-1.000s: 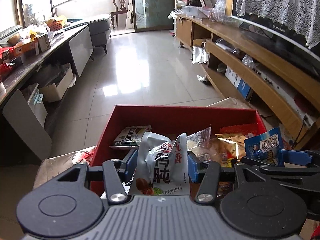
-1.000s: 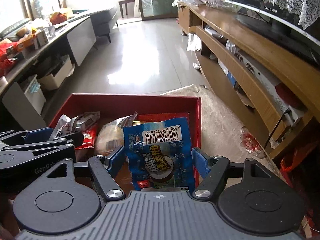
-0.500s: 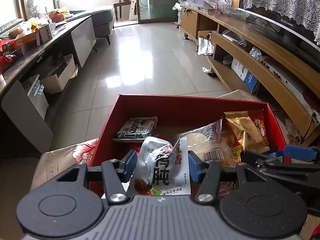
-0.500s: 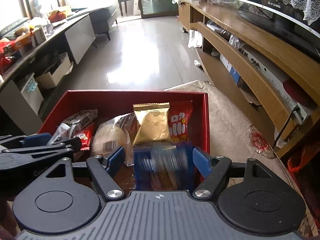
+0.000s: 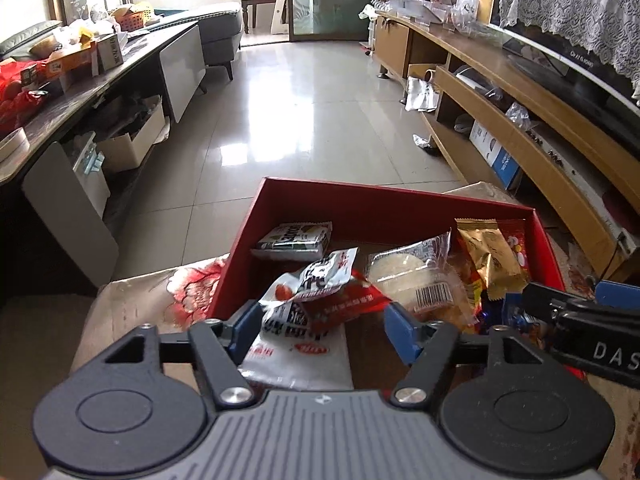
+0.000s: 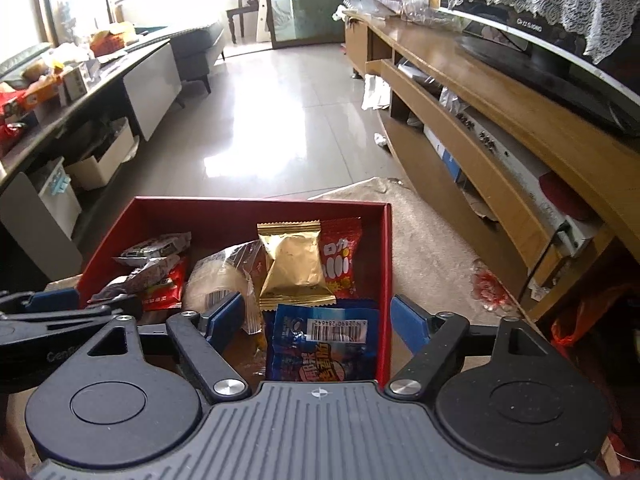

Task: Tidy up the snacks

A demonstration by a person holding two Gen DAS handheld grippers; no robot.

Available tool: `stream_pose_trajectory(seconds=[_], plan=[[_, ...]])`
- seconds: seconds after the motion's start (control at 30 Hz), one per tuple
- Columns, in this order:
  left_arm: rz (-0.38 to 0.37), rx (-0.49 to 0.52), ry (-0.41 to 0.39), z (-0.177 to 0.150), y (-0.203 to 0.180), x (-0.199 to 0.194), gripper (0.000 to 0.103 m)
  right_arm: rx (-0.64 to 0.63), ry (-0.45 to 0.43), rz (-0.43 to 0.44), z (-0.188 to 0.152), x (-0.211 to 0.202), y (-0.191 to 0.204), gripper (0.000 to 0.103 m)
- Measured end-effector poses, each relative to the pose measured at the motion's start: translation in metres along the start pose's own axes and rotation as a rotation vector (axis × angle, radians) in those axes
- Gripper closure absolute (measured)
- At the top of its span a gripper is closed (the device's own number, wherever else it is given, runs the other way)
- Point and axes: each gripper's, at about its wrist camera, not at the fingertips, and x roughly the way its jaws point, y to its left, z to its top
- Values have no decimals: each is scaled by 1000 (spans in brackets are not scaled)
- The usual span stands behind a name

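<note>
Now that both packs have dropped into the red box (image 6: 390,240), both grippers are opening w/ nothing held: left gripper (image 5: 320,326) over the white-and-red pack (image 5: 310,296), right gripper (image 6: 318,320) over the blue pack (image 6: 324,344). Two more snacks are put away. Blue pack's barcode is too small to read; the other tool reads "DAS".

Left wrist view: close above red box (image 5: 360,208), tilted down, facing along room floor (image 5: 304,112). Right wrist view: same heading, just right of it, over box's right wall. Shared: box, gold packet (image 6: 294,264), floor, wooden shelf (image 6: 500,128).
</note>
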Motion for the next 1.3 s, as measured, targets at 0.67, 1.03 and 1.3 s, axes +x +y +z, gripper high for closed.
stream_pose_trajectory(seconds=[0.67,1.03,1.3], plan=[[-47,-42,-29,-69,20,-76,5,4,-15,-8,-60,-78,11,16],[-50,-34,-2,-111,15,-97,0,9,11,-20,-100,-101,12,16],[-45,4,2,-134,10,-110,0,-2,27,-36,-123,-113,13,16]])
